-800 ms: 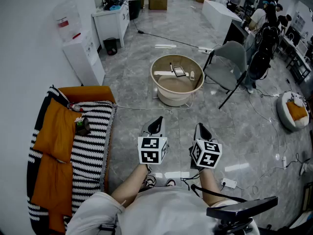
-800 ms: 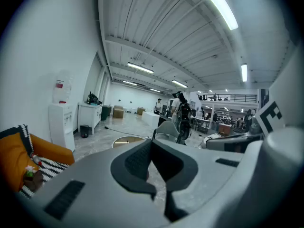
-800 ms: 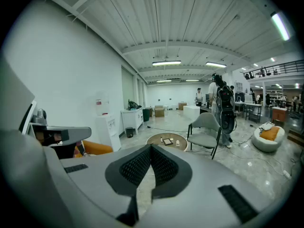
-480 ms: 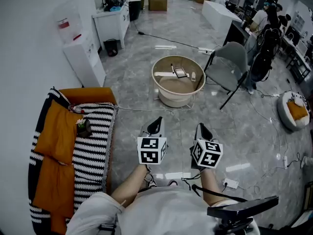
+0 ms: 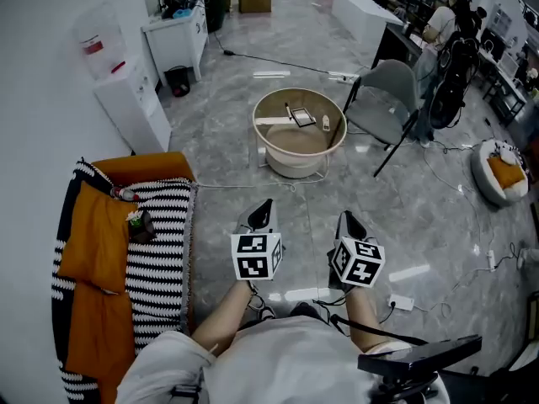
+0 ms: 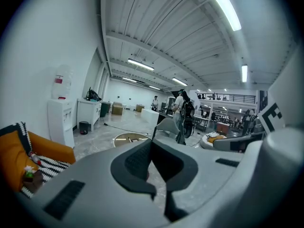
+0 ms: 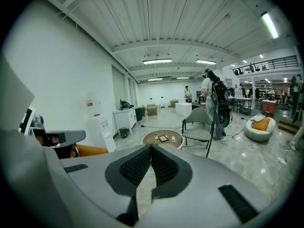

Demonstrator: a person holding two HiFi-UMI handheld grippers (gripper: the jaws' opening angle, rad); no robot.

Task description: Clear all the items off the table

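Note:
A round beige table [image 5: 276, 156] stands on the floor a few steps ahead. On it lie a white strip [image 5: 274, 122], a dark-framed square item [image 5: 301, 117] and a small bottle [image 5: 325, 123]. My left gripper [image 5: 264, 206] and right gripper [image 5: 346, 220] are held side by side at waist height, well short of the table. Both point toward it, shut and with nothing in them. The left gripper view shows its jaws [image 6: 152, 145] closed, with the table [image 6: 129, 137] beyond them. The right gripper view shows its pads [image 7: 151, 149] meeting, with the table [image 7: 163, 137] ahead.
A sofa with an orange cushion and striped blanket [image 5: 143, 251] is at my left. A grey chair [image 5: 383, 108] stands right of the table, and a white water dispenser [image 5: 126, 103] stands by the wall. Cables and a power strip [image 5: 401, 303] lie on the floor; a round pouf [image 5: 504, 173] sits far right.
The head view has shifted a little, so the table sits slightly higher and further left. Both grippers stay shut, side by side, in almost the same place.

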